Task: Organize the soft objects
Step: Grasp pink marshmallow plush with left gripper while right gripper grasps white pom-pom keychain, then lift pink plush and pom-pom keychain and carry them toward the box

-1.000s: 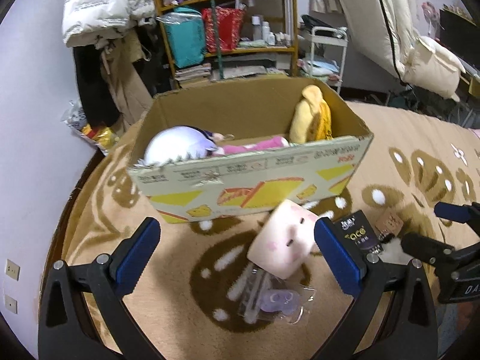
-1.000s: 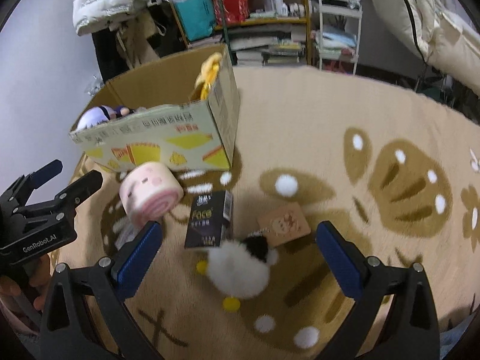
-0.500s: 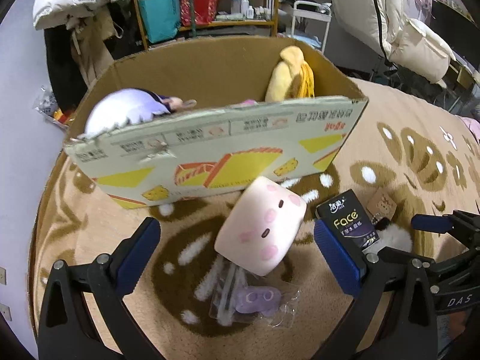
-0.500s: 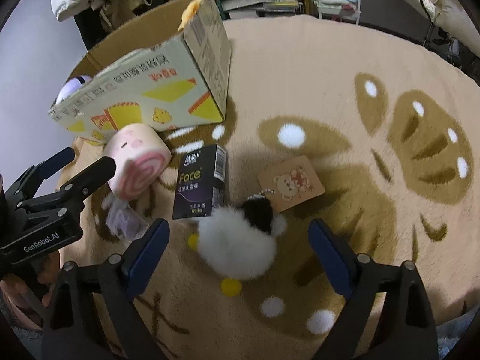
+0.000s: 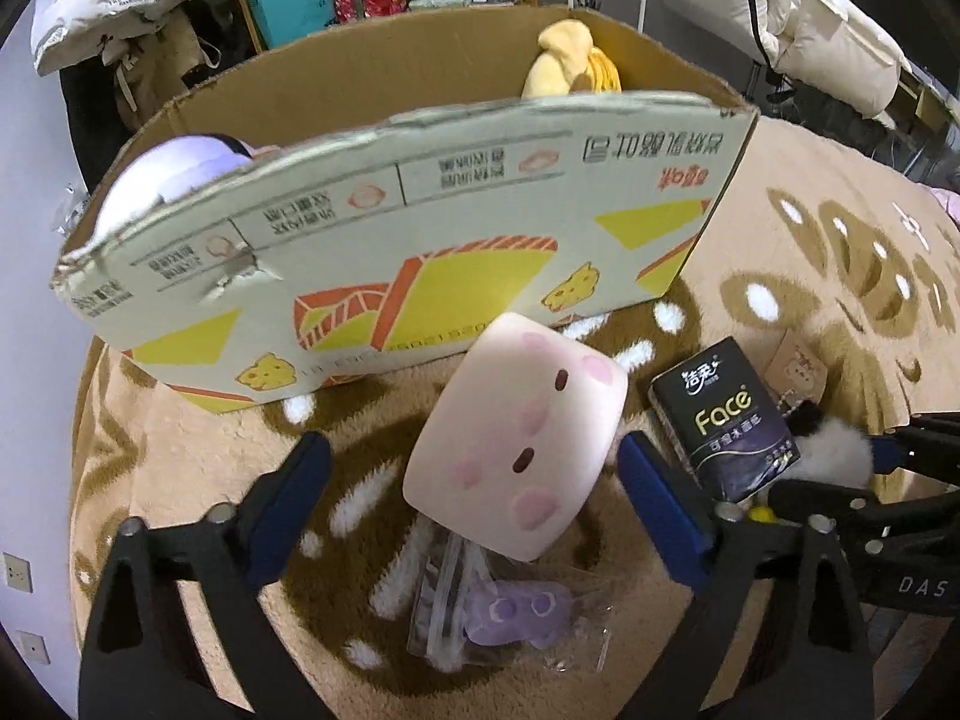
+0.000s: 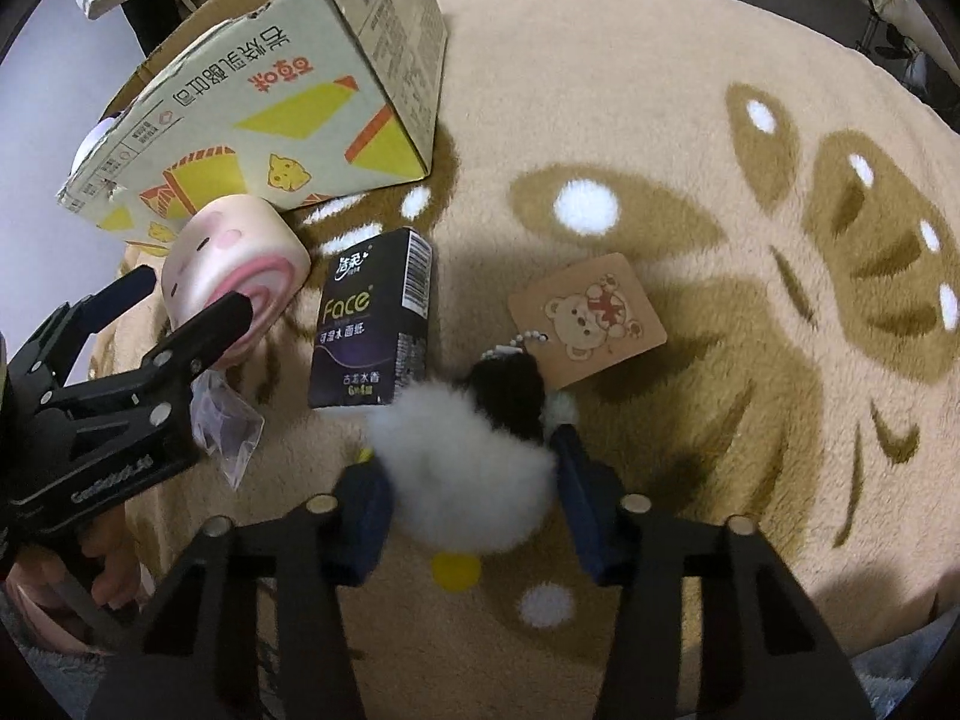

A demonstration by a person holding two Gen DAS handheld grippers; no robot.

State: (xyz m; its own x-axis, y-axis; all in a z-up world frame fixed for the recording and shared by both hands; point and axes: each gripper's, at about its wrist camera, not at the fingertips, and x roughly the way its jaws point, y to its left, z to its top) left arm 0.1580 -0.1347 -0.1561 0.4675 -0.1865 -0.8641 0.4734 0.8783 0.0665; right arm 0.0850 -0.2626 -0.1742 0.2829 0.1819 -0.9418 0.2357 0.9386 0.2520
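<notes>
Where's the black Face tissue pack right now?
In the right wrist view the black tissue pack lies on the rug, left of centre, between the pink roll plush and the bear tag, just above the white fluffy toy.

The left gripper (image 5: 474, 486) sits low in the frame, its blue-padded fingers (image 5: 657, 495) either side of a pink roll-cake plush (image 5: 516, 438); the jaws have just been closing but do not yet press it. Below the plush lies a purple toy in a clear bag (image 5: 516, 615). A black Face tissue pack (image 5: 729, 414) lies at right. Behind stands a cardboard box (image 5: 384, 252) holding a yellow plush (image 5: 570, 63).
</notes>
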